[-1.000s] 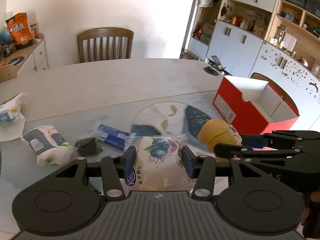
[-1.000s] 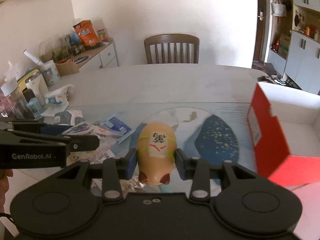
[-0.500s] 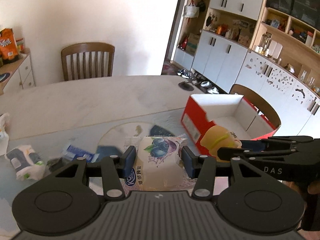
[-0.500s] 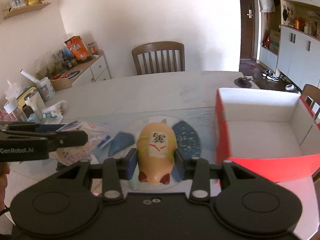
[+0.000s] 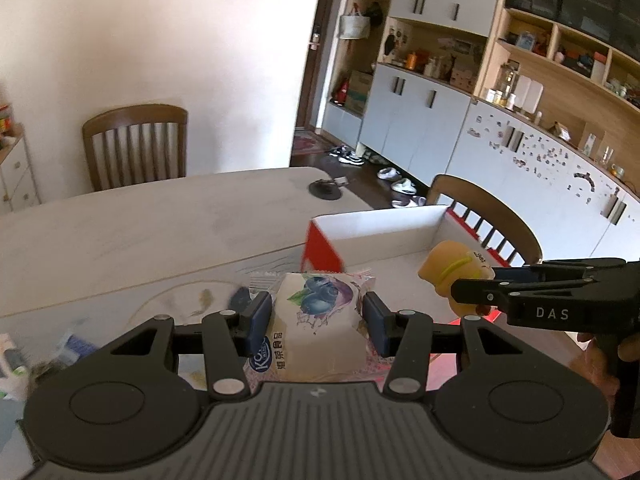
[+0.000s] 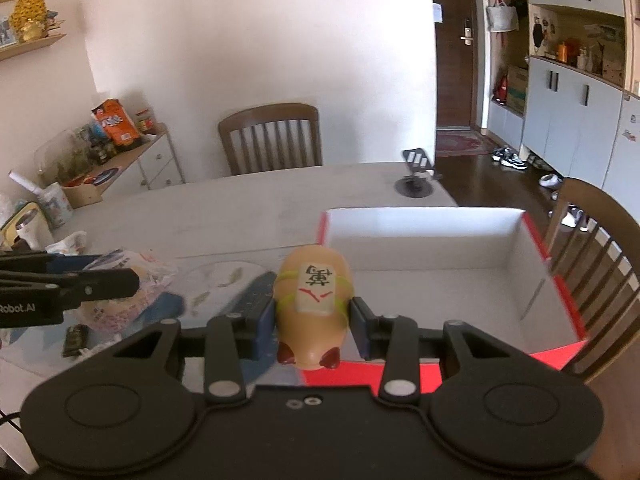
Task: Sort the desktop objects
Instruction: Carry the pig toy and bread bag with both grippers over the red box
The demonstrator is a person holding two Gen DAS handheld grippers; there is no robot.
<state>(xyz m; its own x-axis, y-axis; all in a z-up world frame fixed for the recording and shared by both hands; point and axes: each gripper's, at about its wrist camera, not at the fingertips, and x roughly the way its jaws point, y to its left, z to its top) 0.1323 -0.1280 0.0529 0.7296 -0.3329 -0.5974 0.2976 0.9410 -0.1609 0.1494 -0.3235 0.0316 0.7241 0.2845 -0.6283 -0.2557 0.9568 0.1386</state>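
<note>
My left gripper [image 5: 317, 312] is shut on a blueberry snack packet [image 5: 316, 320] and holds it above the table near the red box's left corner. My right gripper [image 6: 313, 316] is shut on a tan pig-shaped toy [image 6: 314, 304] with a mahjong tile on its back, held over the near-left corner of the open red box [image 6: 556, 300], whose inside is white. The toy also shows in the left wrist view [image 5: 452, 276], and the box there too [image 5: 320, 250]. The left gripper with its packet shows at the left of the right wrist view [image 6: 132, 280].
Loose snack packets [image 5: 76, 346] and a small dark wrapper [image 6: 76, 340] lie on the table at left. A round patterned mat [image 6: 224, 280] lies under them. Wooden chairs stand behind the table [image 6: 272, 136] and right of the box [image 6: 600, 248]. A phone stand [image 6: 416, 184] sits at the far edge.
Both grippers have swung right toward the red box with their objects still held. The box now lies directly ahead and the loose packets have slipped to the left.
</note>
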